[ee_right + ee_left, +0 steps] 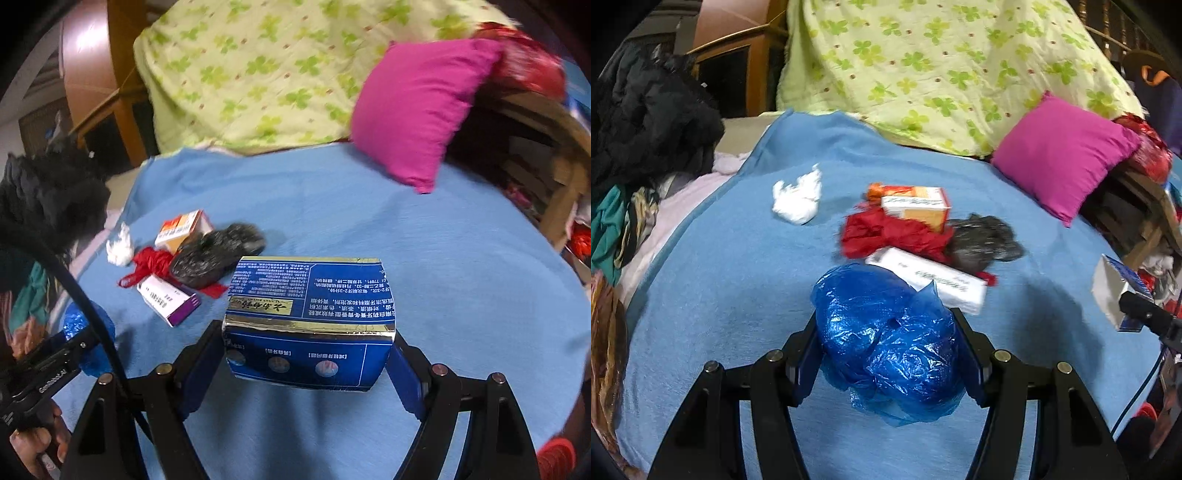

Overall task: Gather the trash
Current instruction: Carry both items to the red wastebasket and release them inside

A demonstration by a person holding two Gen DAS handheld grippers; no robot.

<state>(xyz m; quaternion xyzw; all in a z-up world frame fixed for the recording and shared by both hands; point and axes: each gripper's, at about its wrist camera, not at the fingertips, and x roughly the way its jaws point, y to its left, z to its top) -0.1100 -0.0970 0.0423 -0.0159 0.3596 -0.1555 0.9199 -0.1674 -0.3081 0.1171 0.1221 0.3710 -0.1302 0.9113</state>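
With the left hand-held gripper [892,354] pinching a crumpled blue plastic bag [886,339] and the right hand-held gripper [308,354] clamping a blue toothpaste carton [308,325], both likely need binning next.

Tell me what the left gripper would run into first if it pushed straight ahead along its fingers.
Probably the long white box, lying right beyond the blue plastic bag that the left gripper holds, with the red wrapper behind; depth is uncertain.

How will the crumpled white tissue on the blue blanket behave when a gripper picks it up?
The white tissue looks crumpled and soft, so it will probably squash flat between the fingers. It seems very light, so it may shift if nudged. It rests alone on the blue blanket, so nothing should drag along.
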